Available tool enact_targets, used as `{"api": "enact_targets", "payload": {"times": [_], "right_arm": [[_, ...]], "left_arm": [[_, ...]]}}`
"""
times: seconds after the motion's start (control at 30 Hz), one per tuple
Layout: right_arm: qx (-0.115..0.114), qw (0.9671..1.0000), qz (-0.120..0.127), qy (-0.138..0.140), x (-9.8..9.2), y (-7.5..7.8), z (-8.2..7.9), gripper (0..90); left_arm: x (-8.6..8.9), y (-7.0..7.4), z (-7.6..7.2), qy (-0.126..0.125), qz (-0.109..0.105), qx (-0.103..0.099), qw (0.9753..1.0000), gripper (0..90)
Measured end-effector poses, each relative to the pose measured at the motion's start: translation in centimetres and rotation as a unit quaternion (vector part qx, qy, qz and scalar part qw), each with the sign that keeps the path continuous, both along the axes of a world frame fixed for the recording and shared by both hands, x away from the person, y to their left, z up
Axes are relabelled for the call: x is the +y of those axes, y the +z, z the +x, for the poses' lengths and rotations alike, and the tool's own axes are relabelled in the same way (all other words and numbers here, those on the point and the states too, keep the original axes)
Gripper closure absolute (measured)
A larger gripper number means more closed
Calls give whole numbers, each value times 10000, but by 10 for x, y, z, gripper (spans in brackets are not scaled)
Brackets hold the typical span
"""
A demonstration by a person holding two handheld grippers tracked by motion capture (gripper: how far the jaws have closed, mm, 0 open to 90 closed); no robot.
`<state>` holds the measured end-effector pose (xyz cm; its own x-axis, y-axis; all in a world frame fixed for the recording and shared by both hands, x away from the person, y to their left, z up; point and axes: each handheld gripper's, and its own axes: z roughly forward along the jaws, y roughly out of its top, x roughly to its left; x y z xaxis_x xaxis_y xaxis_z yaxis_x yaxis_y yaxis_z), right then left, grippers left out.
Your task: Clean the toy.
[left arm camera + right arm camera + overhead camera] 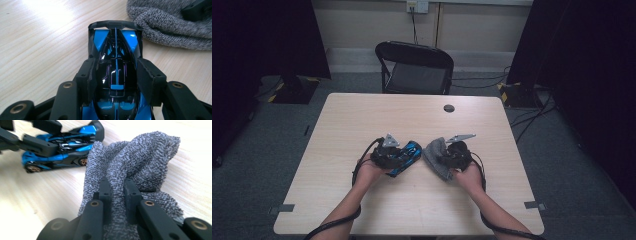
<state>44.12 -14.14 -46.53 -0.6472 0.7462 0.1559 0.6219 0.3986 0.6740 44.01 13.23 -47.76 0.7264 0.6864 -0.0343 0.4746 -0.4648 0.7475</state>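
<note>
Your left gripper is clamping the car by its flanks, low on the table. Your right gripper is pinching a fold of the cloth, just beside the car. Beyond, a chair is standing.

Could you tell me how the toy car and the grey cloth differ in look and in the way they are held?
The toy car is hard, glossy, blue and black; the cloth is soft, matt, grey knit. The car keeps its shape between the jaws of the left hand-held gripper; the cloth is bunched and pinched in a fold by the right hand-held gripper. Both are gripped, close together over the wooden table.
</note>
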Motion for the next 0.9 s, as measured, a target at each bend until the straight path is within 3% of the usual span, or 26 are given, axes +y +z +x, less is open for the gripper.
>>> {"api": "enact_targets", "payload": {"times": [0.33,0.9], "right_arm": [[86,9999,-74,-106,0,-9,5,799],[242,9989,-12,411,19,-12,-11,799]], "left_arm": [[0,0,0,3,-17,-8,10000,508],[0,-1,-1,21,-41,6,10000,508]]}}
